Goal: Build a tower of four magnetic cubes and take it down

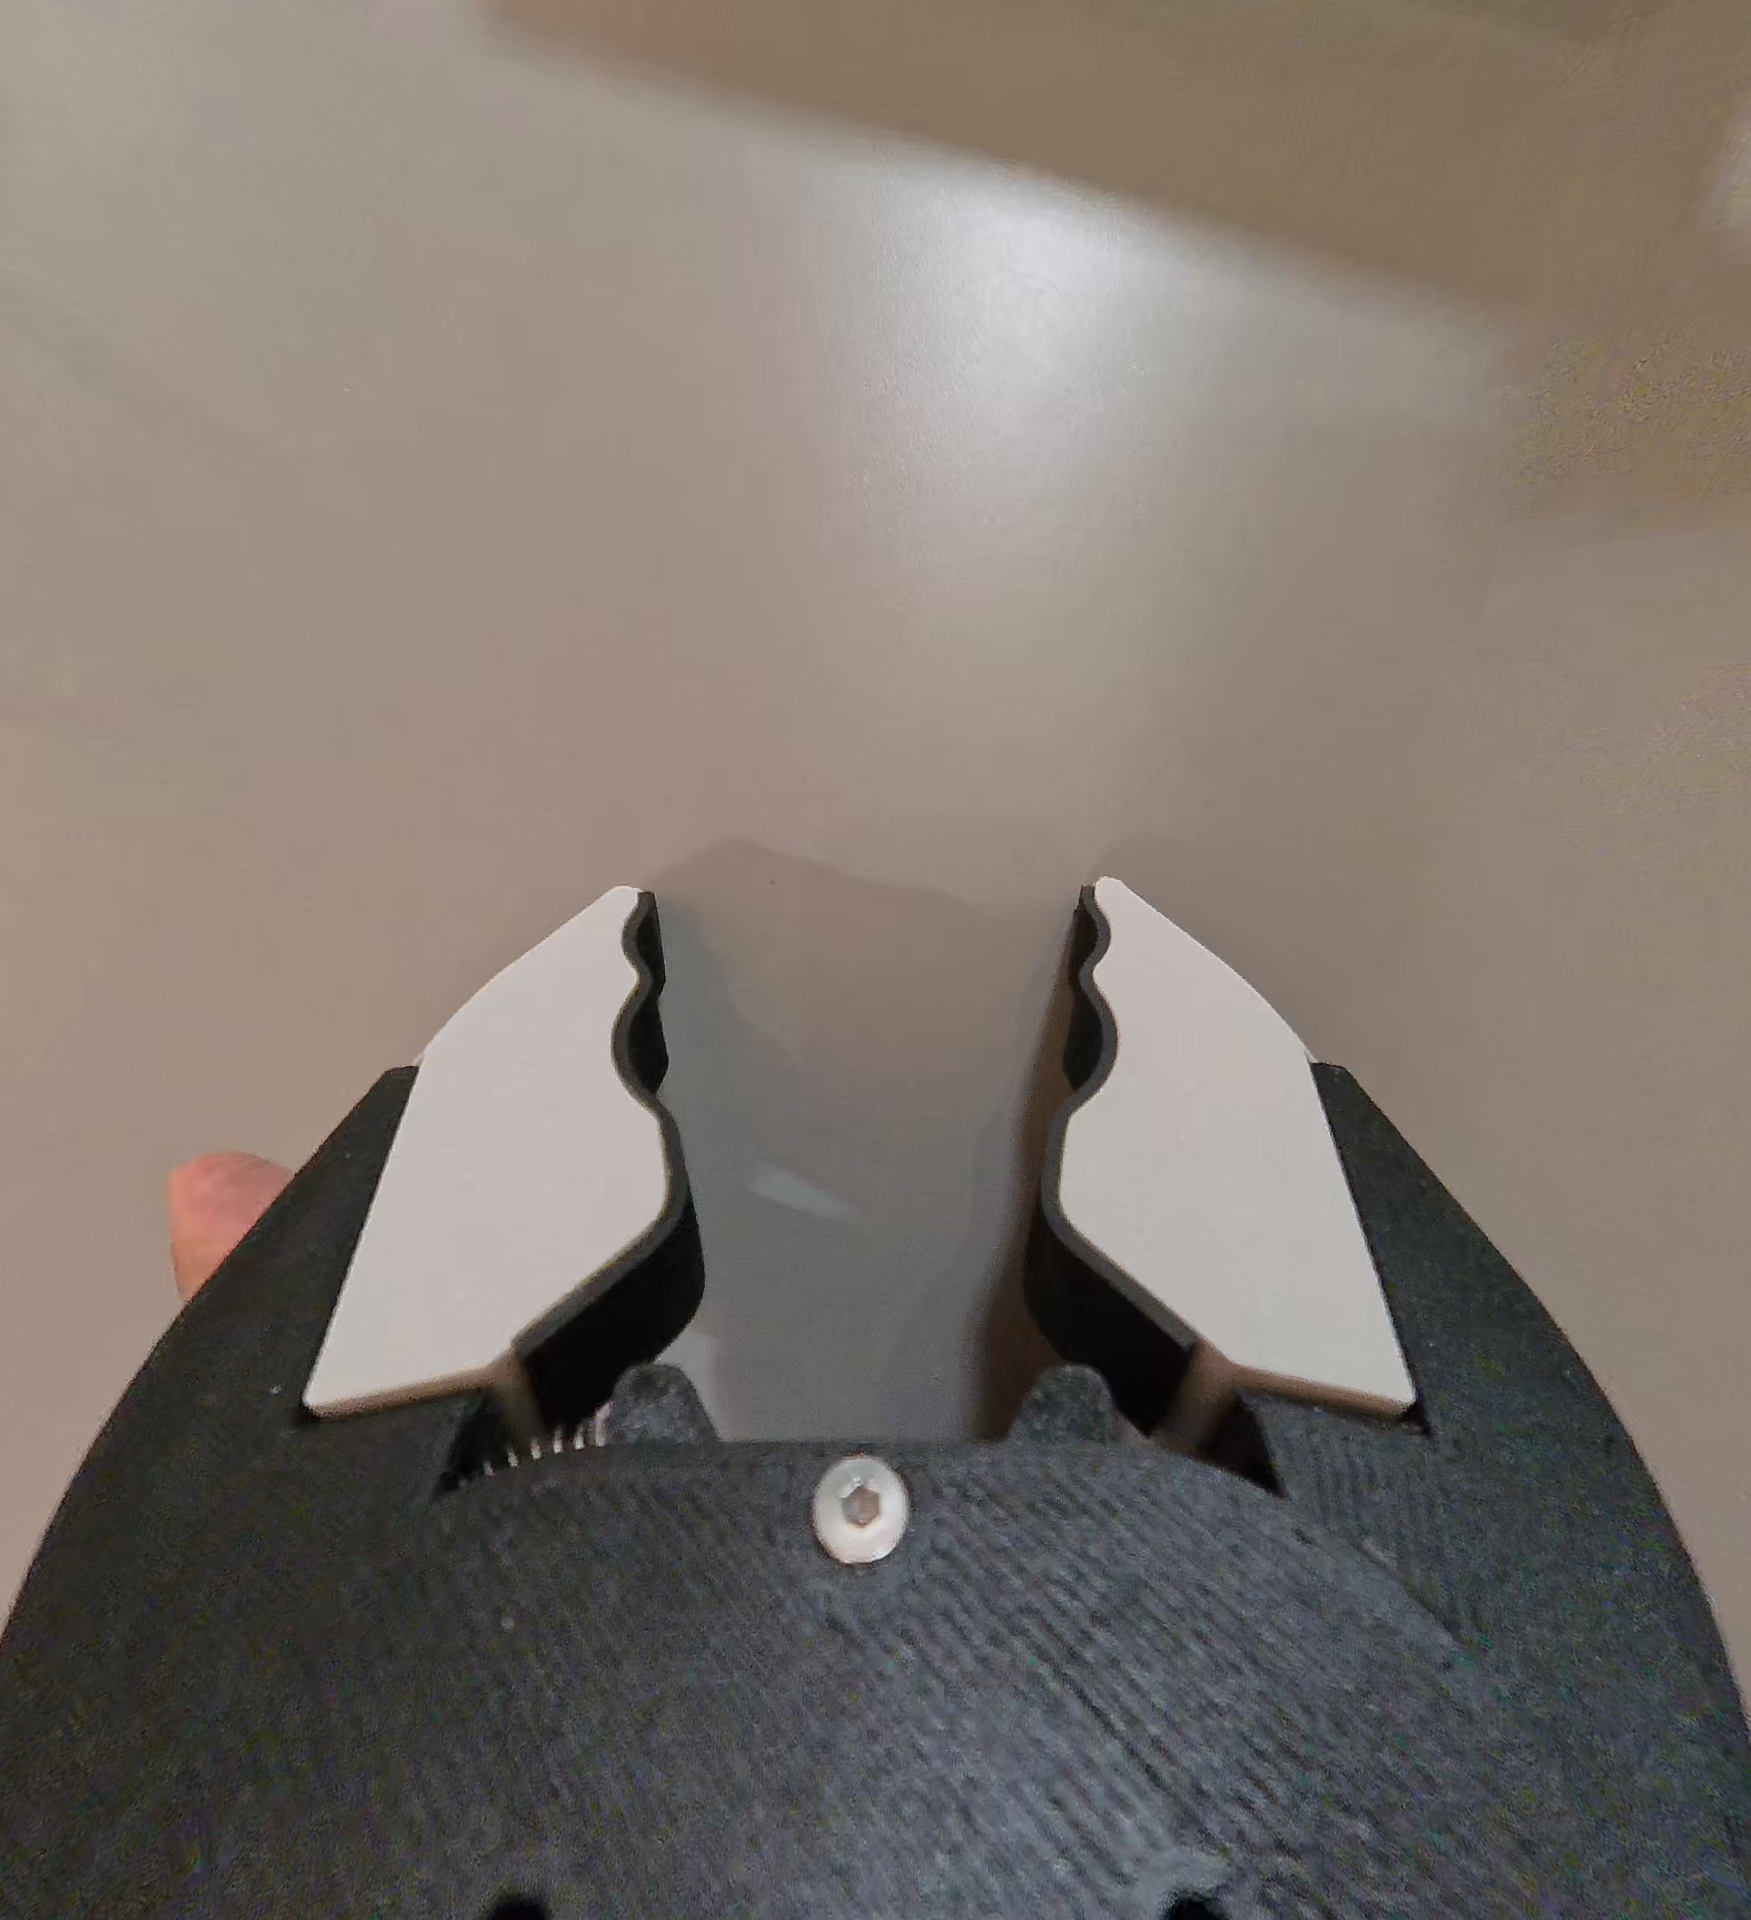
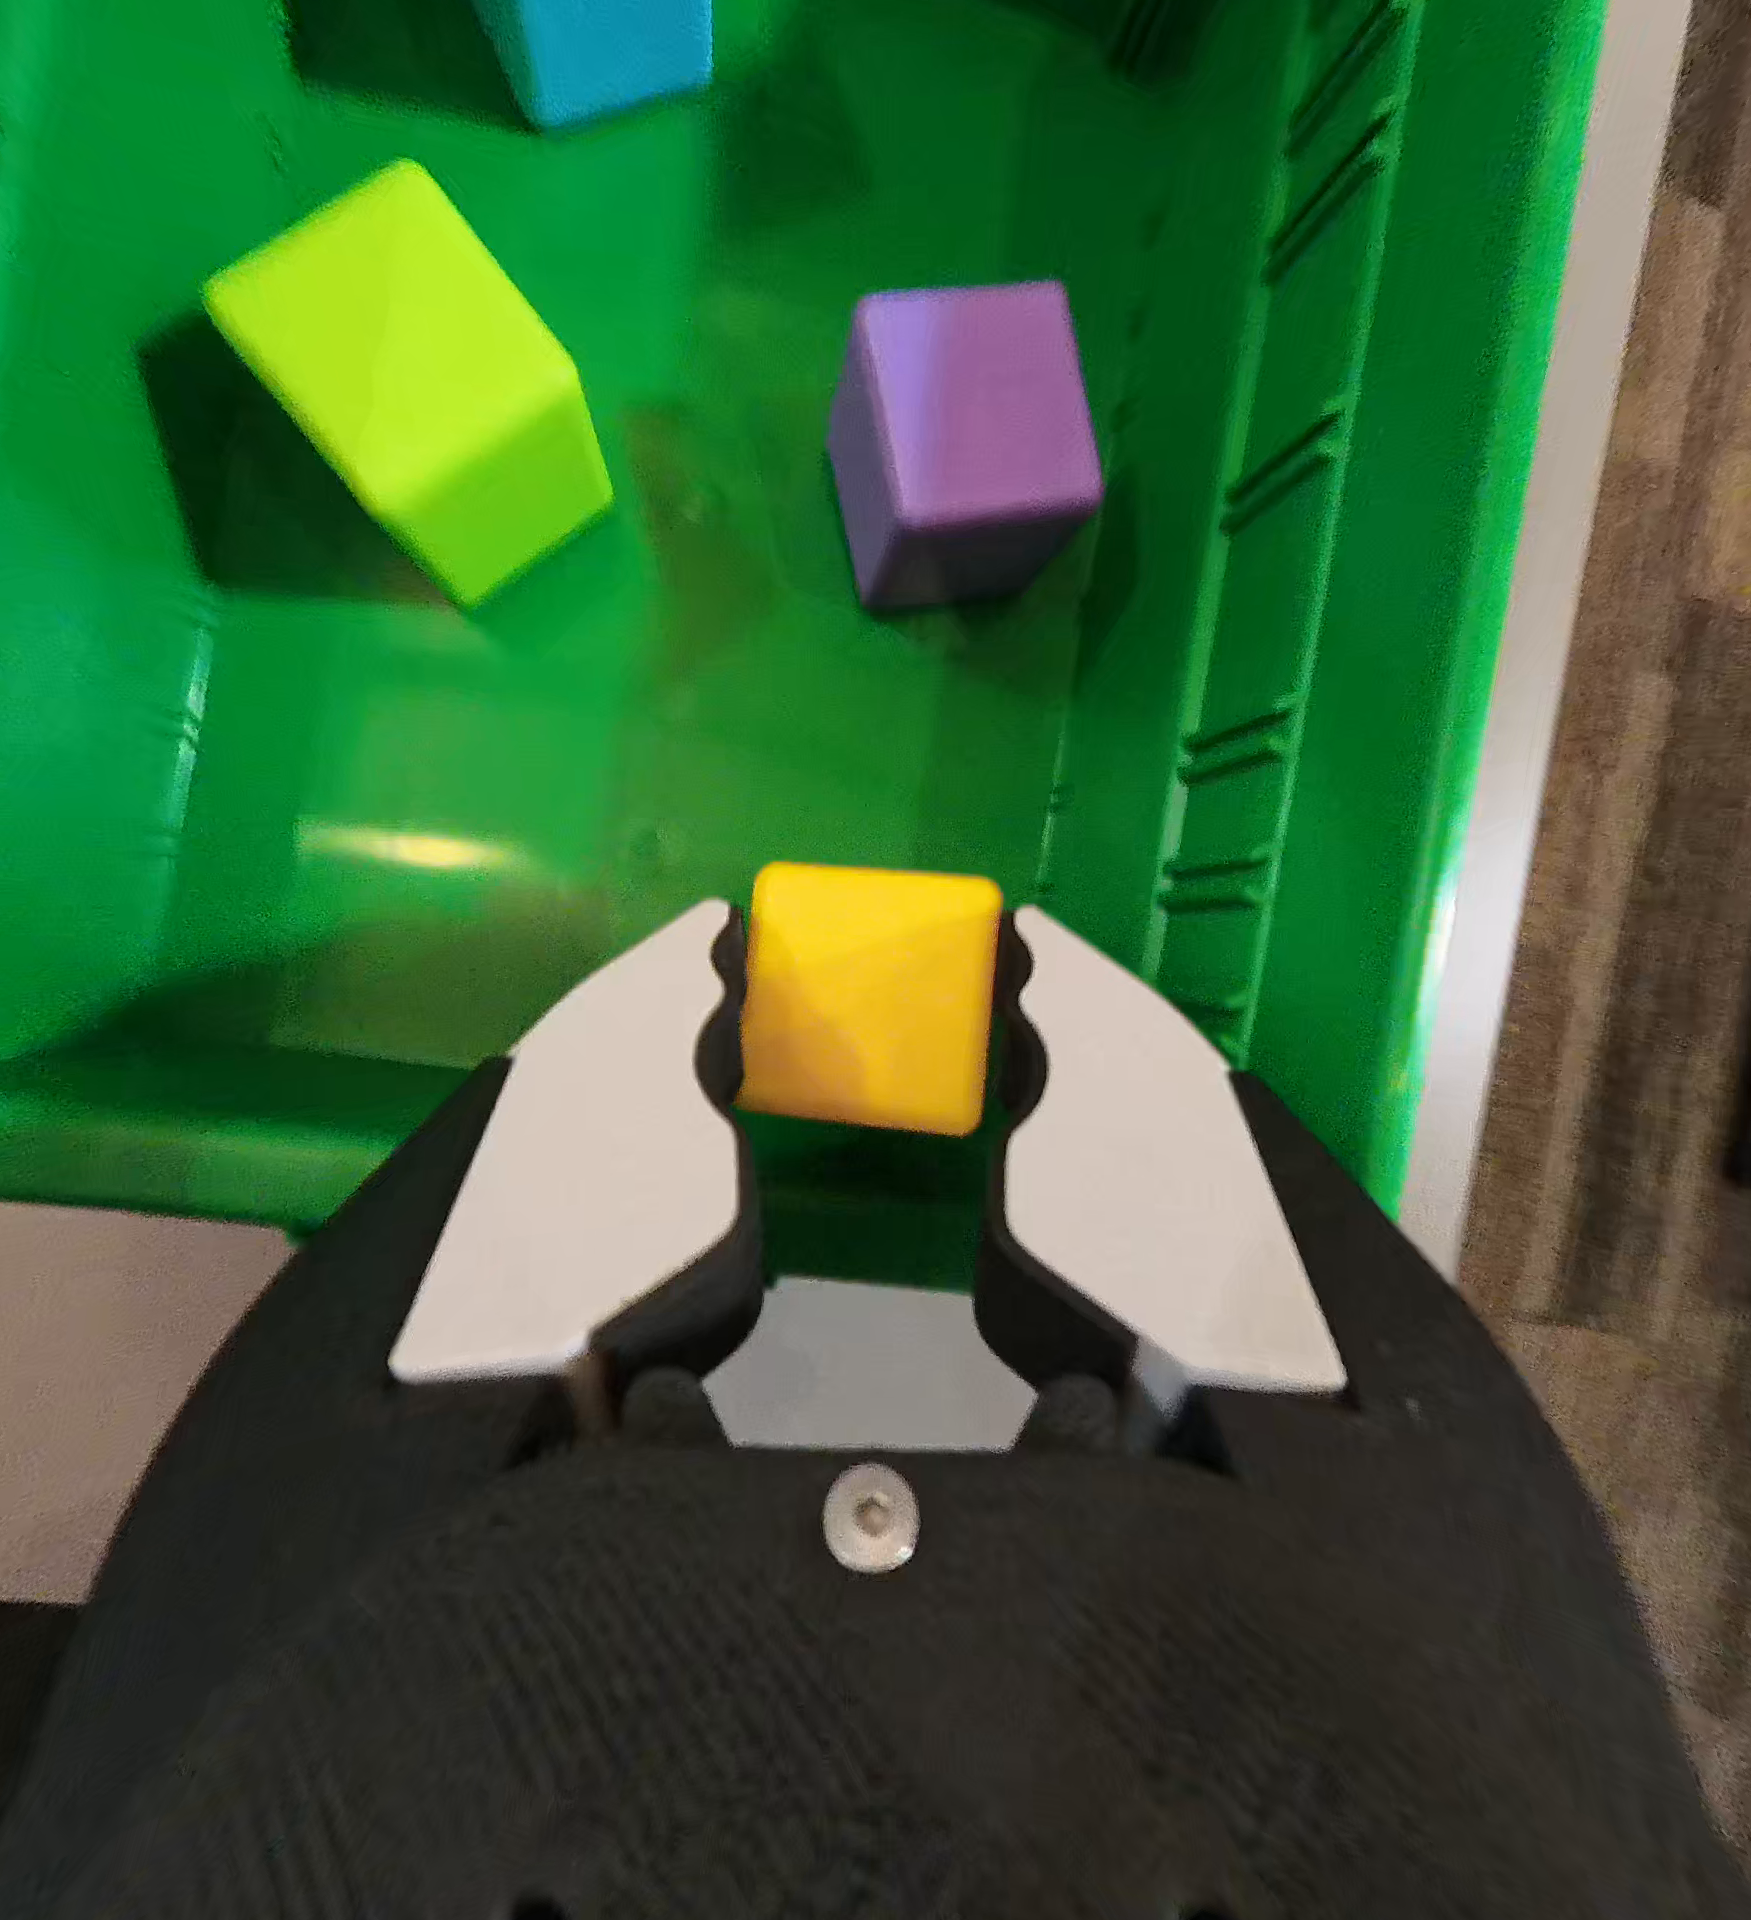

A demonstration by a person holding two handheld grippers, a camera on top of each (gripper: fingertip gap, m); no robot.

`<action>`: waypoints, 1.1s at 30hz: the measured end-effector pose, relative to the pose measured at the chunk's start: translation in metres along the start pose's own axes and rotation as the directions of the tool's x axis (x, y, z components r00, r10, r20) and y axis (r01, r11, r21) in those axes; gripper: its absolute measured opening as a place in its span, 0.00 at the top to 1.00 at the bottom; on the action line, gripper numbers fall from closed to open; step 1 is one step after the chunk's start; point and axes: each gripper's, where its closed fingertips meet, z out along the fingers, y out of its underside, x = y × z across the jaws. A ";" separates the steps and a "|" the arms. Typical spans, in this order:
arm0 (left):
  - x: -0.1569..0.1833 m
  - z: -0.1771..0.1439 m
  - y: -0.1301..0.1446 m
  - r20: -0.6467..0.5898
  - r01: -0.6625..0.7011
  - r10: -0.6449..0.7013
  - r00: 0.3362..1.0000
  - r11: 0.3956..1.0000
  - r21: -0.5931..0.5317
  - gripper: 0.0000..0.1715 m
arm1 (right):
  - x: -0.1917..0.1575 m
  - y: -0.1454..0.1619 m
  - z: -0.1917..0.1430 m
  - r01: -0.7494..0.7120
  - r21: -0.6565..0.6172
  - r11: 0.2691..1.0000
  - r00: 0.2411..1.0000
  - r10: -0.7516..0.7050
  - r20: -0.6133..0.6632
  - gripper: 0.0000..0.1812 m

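At lower centre of the right view, a yellow cube (image 2: 866, 1003) is pinched by the right claw (image 2: 869, 997) above a green bin (image 2: 1370, 623) holding lime (image 2: 403, 379) and purple (image 2: 964, 442) cubes. With so shallow a pinch, slippage is judged possible. The left claw (image 1: 869, 935) is spread, empty, over the counter (image 1: 642, 468).

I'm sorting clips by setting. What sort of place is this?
Probably an indoor tabletop work area: a plain pale table, a green plastic bin holding coloured blocks, and wood-look flooring beside it. The right gripper grips a yellow block.

Soft indoor light, tabletop (image 1: 954, 332) glare, blurred right wrist view
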 end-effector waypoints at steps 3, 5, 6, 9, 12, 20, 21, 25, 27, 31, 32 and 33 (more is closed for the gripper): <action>0.000 0.000 0.000 0.001 -0.001 0.001 1.000 1.000 0.000 0.54 | 0.002 -0.006 0.001 -0.083 0.036 0.996 0.996 0.083 0.019 0.74; 0.000 0.000 0.000 0.001 -0.001 0.001 1.000 1.000 0.000 0.54 | 0.005 -0.002 0.002 -0.079 0.022 0.997 0.997 0.079 -0.009 0.74; 0.000 0.000 0.000 0.001 -0.001 0.001 1.000 1.000 0.000 0.54 | 0.006 -0.002 0.002 -0.070 0.023 0.997 0.997 0.070 -0.019 0.75; 0.000 0.000 0.000 0.001 -0.001 0.001 1.000 1.000 0.000 0.54 | 0.006 -0.004 -0.002 -0.062 0.040 0.997 0.998 0.063 -0.021 0.70; 0.000 0.000 0.000 0.001 -0.001 0.001 1.000 1.000 0.000 0.54 | 0.008 -0.014 -0.015 -0.064 0.093 0.994 0.998 0.066 -0.022 0.69; 0.000 0.000 0.000 0.002 -0.001 0.001 1.000 1.000 0.000 0.54 | 0.049 -0.056 -0.110 -0.248 0.514 0.821 0.963 0.267 0.038 0.71; 0.000 0.000 0.000 0.002 -0.001 0.001 1.000 1.000 0.000 0.54 | 0.063 -0.048 -0.115 -0.246 0.520 0.818 0.954 0.298 -0.017 0.71; -0.001 0.000 0.000 0.003 -0.002 0.002 1.000 1.000 0.000 0.54 | 0.074 -0.010 -0.089 -0.202 0.381 0.902 0.965 0.249 -0.079 0.70; -0.001 0.000 0.000 0.003 -0.002 0.002 1.000 1.000 0.000 0.54 | 0.065 0.004 -0.064 -0.219 0.301 0.928 0.972 0.236 -0.020 0.66; -0.001 0.000 0.000 0.004 -0.002 0.002 1.000 1.000 -0.001 0.54 | 0.056 0.016 -0.020 -0.229 0.232 0.945 0.972 0.233 0.009 0.96; -0.001 0.000 0.000 0.004 -0.002 0.002 1.000 1.000 -0.001 0.54 | 0.055 0.015 -0.015 -0.231 0.252 0.940 0.972 0.237 0.007 0.97; -0.001 0.000 0.000 0.004 -0.002 0.002 1.000 1.000 -0.001 0.54 | 0.054 0.012 -0.013 -0.251 0.276 0.928 0.967 0.252 0.035 0.98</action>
